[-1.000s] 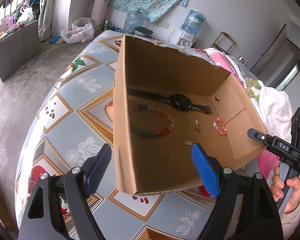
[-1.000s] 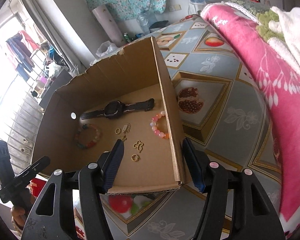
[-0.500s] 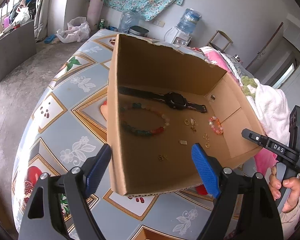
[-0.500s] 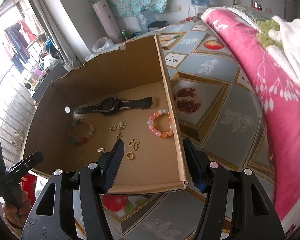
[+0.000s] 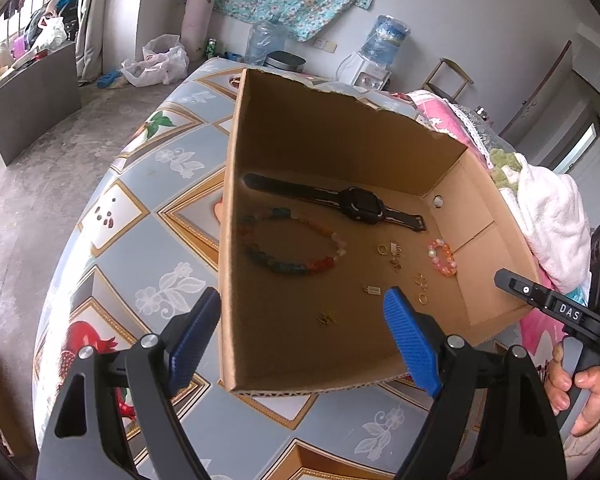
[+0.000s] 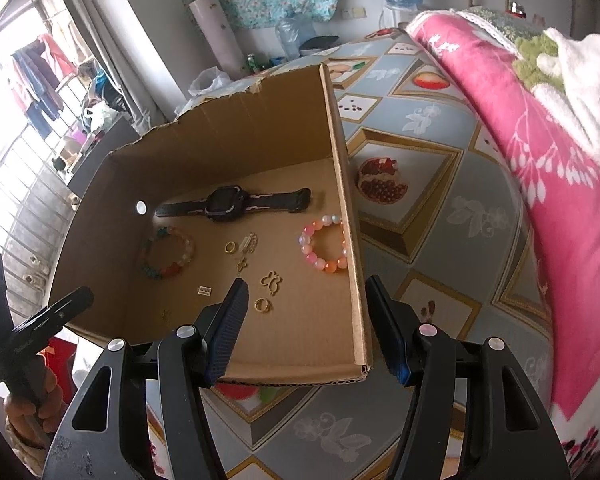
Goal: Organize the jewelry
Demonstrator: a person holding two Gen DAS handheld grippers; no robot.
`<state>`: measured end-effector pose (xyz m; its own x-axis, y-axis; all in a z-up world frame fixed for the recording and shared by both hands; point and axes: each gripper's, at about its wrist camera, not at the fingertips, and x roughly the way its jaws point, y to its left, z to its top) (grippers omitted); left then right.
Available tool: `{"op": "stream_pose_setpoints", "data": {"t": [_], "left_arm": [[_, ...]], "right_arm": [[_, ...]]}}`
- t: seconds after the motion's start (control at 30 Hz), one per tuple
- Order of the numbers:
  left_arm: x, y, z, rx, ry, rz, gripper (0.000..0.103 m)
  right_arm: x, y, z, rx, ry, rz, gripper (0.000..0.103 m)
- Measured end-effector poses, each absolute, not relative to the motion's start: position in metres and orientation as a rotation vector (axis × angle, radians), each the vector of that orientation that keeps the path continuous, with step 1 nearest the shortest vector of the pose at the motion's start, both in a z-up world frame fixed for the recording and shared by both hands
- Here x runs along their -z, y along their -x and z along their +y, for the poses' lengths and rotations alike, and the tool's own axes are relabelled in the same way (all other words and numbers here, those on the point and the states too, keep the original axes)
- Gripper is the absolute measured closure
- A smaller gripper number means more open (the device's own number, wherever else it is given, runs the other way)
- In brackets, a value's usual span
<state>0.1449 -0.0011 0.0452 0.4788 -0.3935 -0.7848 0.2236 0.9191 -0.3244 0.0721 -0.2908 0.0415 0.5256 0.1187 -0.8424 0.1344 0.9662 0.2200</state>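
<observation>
An open cardboard box [image 5: 340, 140] [image 6: 228, 140] stands on the patterned table. On its floor lie a black watch [image 5: 360, 204] [image 6: 226, 208], a multicolour bead bracelet [image 5: 288, 266] [image 6: 156, 272], a pink and orange bead bracelet [image 5: 449, 269] [image 6: 320, 262], gold rings [image 5: 422, 299] [image 6: 262, 304] and small gold charms [image 6: 272, 280]. My left gripper [image 5: 302, 336] is open at the box's near left corner, the left wall between its fingers and untouched. My right gripper [image 6: 308, 330] is open at the near right corner, straddling the right wall without pressing it.
The table cloth [image 5: 160, 240] [image 6: 440, 240] has fruit and flower panels. A pink blanket [image 6: 520, 120] and a white towel [image 5: 552, 216] are piled to the right. A hand [image 5: 580, 392] holds the other gripper's handle. Water bottles and bags stand at the back.
Both views have drifted only slightly around the box, and the right view has rolled a little. The jewelry lies where it was. Neither gripper's jaws have changed width.
</observation>
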Motion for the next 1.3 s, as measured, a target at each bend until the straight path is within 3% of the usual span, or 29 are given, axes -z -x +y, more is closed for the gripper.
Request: {"op": "stream_pose_setpoints", "data": {"t": [1.1, 1.3], "left_arm": [[-0.047, -0.08, 0.033, 0.361, 0.195, 0.98, 0.022], [-0.056, -0.063, 0.049, 0.364, 0.261, 0.828, 0.022]], "right_arm": [[-0.037, 0.009, -0.275, -0.03, -0.304, 0.981, 0.044], [-0.051, 0.034, -0.286, -0.045, -0.378, 0.844, 0.044]]}}
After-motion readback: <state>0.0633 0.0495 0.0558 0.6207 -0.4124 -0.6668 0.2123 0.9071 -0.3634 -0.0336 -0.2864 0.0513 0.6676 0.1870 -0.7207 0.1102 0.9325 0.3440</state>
